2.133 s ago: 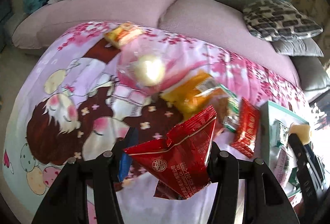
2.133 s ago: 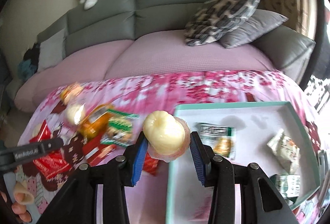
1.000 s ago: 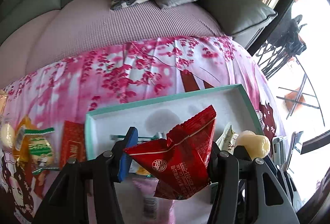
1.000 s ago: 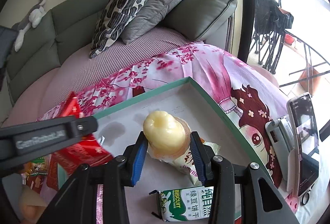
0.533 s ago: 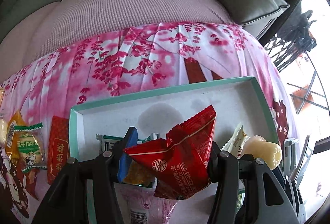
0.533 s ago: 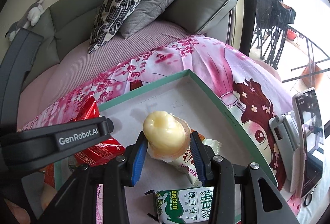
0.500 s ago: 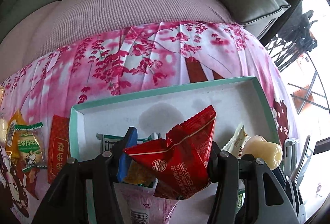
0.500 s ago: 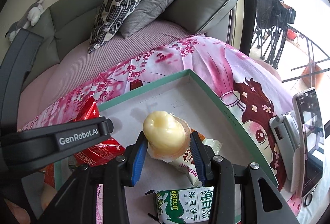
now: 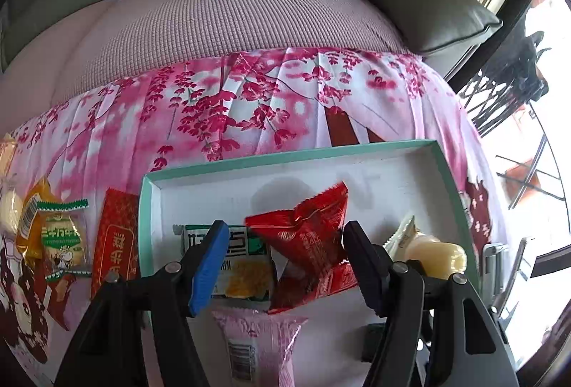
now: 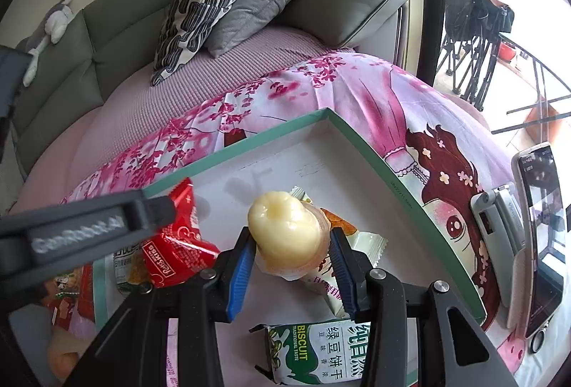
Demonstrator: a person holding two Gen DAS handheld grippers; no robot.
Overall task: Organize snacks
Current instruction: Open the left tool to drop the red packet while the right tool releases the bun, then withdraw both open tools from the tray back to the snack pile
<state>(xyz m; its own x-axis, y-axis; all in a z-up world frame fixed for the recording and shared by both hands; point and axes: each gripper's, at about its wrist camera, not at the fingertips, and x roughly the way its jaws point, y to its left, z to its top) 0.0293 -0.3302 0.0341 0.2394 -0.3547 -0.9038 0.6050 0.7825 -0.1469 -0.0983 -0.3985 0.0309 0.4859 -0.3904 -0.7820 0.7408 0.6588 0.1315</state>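
A grey sofa (image 9: 249, 12) with a flowered pink sheet (image 9: 249, 101) spread over its seat serves as the work surface, and a shallow green-rimmed tray (image 9: 285, 157) lies on the sheet. At the left, still outside the tray, lie a yellow packet (image 9: 34, 215), a clear green-trimmed packet (image 9: 62, 237) and a flat red packet (image 9: 116, 240) just beside the tray's wall.

The left gripper (image 9: 285, 258) hangs over the tray; its jaws have just been opening, and the red snack bag (image 9: 310, 244) between them now looks loose — tipped, no longer squeezed. To finish this release well, I would let the jaws part fully and lift straight away, so a finger does not snag the crinkled foil and drag it back out. The bag seems to be settling partly on a green-and-white packet (image 9: 239, 265), with a pink packet (image 9: 260, 337) nearer the camera.

Further right, the right gripper (image 10: 292, 262) is clamped on a pale yellow jelly cup (image 10: 285, 230) above the tray floor. Under it lie a white wrapper (image 10: 357, 248) and a green biscuit pack (image 10: 321, 351) — the bare corner beyond is probably the better drop spot. A phone (image 10: 542, 226) on a stand sits right of the tray, near enough to knock on the way out.
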